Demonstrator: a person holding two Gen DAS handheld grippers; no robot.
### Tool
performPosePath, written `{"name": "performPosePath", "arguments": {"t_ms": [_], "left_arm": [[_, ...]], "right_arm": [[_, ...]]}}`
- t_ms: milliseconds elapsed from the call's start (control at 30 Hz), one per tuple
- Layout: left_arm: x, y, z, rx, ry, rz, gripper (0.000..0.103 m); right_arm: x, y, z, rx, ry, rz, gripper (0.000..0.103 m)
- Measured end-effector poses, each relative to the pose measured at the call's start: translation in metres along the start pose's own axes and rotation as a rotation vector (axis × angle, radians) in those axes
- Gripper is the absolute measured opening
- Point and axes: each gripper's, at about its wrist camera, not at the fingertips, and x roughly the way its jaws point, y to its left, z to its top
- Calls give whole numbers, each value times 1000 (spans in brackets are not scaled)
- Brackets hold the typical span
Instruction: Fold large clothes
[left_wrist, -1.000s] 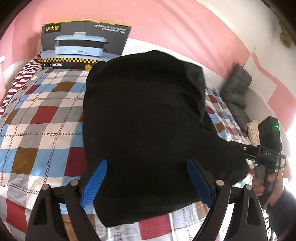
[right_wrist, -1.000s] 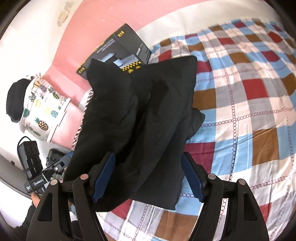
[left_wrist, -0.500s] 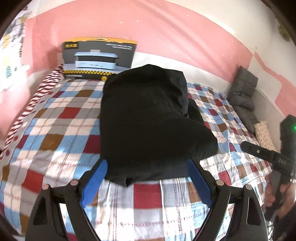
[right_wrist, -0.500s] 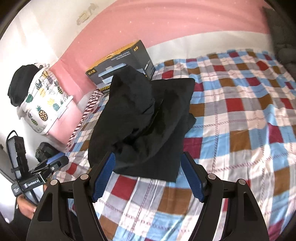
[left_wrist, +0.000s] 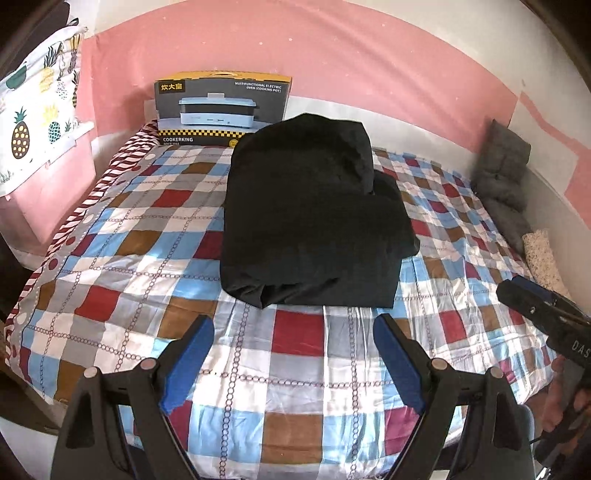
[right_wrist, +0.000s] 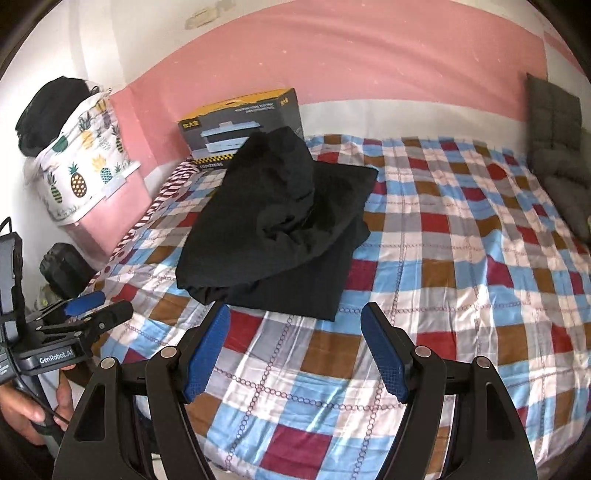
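A black garment (left_wrist: 314, 218) lies folded in a thick stack on the checked bed cover (left_wrist: 122, 258), its rounded top end toward the far wall. The right wrist view shows the same black garment (right_wrist: 273, 221) with a rumpled upper layer. My left gripper (left_wrist: 293, 328) hangs open above the cover, short of the garment's near edge, with nothing between its blue pads. My right gripper (right_wrist: 295, 314) is open too, just in front of the garment's near edge and holding nothing. Each view catches the other gripper at its side, held in a hand.
A cooking-pot box (left_wrist: 221, 107) stands against the pink wall behind the garment. A pineapple-print cloth (right_wrist: 81, 158) covers a pink storage box at the left of the bed. Grey cushions (left_wrist: 506, 173) lean in the far right corner. The checked cover (right_wrist: 461, 258) stretches right of the garment.
Both grippers have pulled back and up from the garment. It filled the space between the pads before; now it lies clear of them, farther off on the bed.
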Motion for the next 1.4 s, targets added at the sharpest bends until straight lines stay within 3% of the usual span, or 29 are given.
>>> {"name": "performPosePath", "arguments": {"t_ms": [133,200,300,367,467,667,733,800,967,1133,1300,1400], "left_arm": [[17,0,29,-13,-42,17,89],[33,-4,46,-4,-57,28,89],[69,-12,69,8,-51,40,81],[101,-18,77,6,-12,8,72],[144,-27,69,-5,78,-52,64],[173,-46,40,34,75,-9,63],[177,-48,34,43,68,-6,62],[182,-47,30,44,61,-18,62],[190,-51,27,71,59,-37,62],[201,-56,24,81,69,-43,61],[201,-56,26,91,99,-28,61],[194,-55,29,103,111,-24,61]], "right_arm": [[15,1,20,-36,-27,22,71],[28,0,35,-61,-28,13,54],[52,-5,61,-98,-26,13,51],[65,-7,79,-121,-27,13,47],[95,-8,120,-146,-29,84,41],[189,12,179,-239,48,187,32],[226,7,183,-232,102,164,25],[259,-5,178,-202,156,118,0],[301,-27,151,-153,223,92,0],[330,-50,137,-43,272,139,0],[319,-48,144,-47,267,129,0],[285,-43,149,-37,215,117,1]]}}
